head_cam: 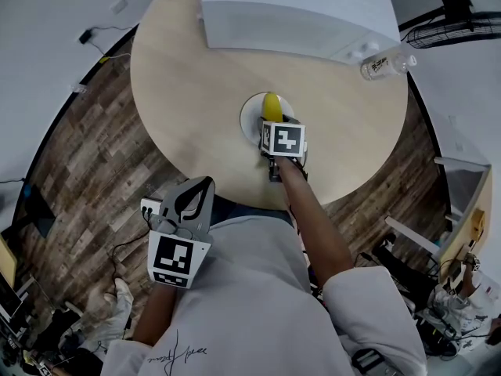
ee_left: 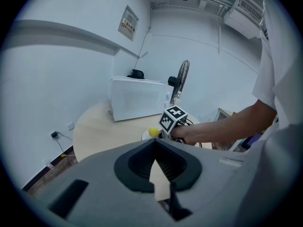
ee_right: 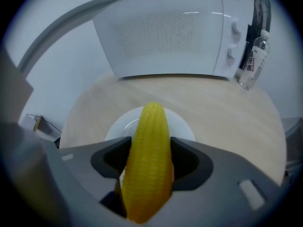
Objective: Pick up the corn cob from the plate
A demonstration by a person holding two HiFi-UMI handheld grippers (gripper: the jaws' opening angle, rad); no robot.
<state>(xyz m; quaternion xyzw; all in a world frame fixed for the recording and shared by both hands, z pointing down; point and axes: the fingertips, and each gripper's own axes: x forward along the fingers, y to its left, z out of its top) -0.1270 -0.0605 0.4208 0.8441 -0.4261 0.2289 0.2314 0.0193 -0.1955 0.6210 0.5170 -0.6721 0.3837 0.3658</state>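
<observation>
Corn cob (ee_right: 147, 155) between right tongs (ee_right: 149, 167), over plate (ee_right: 183, 126); microwave (ee_right: 165, 32) behind, bottle (ee_right: 251, 60) right of it.
</observation>
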